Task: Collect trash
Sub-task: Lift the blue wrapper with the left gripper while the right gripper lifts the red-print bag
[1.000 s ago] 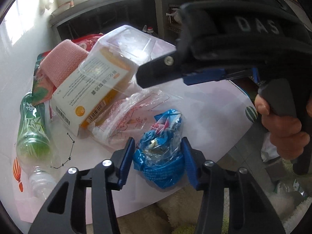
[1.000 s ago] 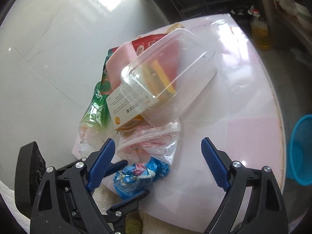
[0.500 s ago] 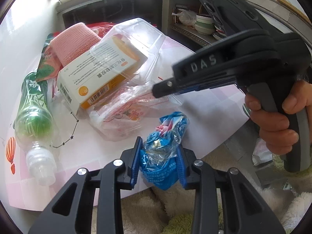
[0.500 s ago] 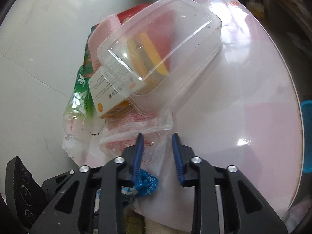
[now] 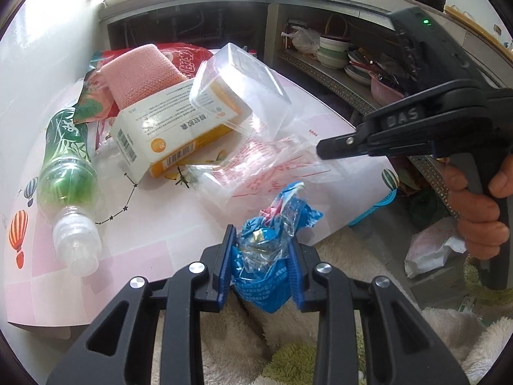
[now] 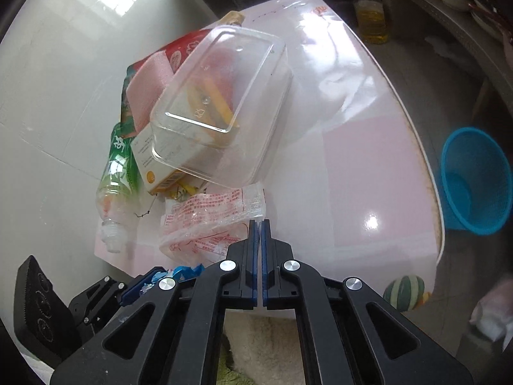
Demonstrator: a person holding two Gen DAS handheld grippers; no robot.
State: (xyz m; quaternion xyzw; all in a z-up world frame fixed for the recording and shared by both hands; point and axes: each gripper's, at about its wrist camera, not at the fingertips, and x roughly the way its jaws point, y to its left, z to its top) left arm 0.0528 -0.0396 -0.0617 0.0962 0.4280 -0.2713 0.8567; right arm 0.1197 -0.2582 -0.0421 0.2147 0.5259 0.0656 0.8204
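My left gripper [image 5: 261,258] is shut on a crumpled blue plastic wrapper [image 5: 272,247] and holds it just off the table's near edge. My right gripper [image 6: 259,224] is shut on the corner of a clear plastic bag with red print [image 6: 208,221]; the bag also shows in the left wrist view [image 5: 256,166], lifted at its right end by the right gripper [image 5: 323,152]. Behind lie a clear plastic box [image 6: 221,112], a white and orange carton [image 5: 170,131], a green bottle [image 5: 67,176], a pink sponge [image 5: 141,73] and a red packet [image 5: 189,57].
A blue basket [image 6: 474,183] stands on the floor right of the pink table [image 6: 368,160]. An oil bottle [image 6: 370,16] stands beyond the table. Shelves with bowls [image 5: 336,51] are at the back. A fluffy rug [image 5: 256,346] lies below.
My left gripper closed on the blue wrapper and drew it back off the table edge. My right gripper closed from wide open onto the printed bag's corner and lifted it.
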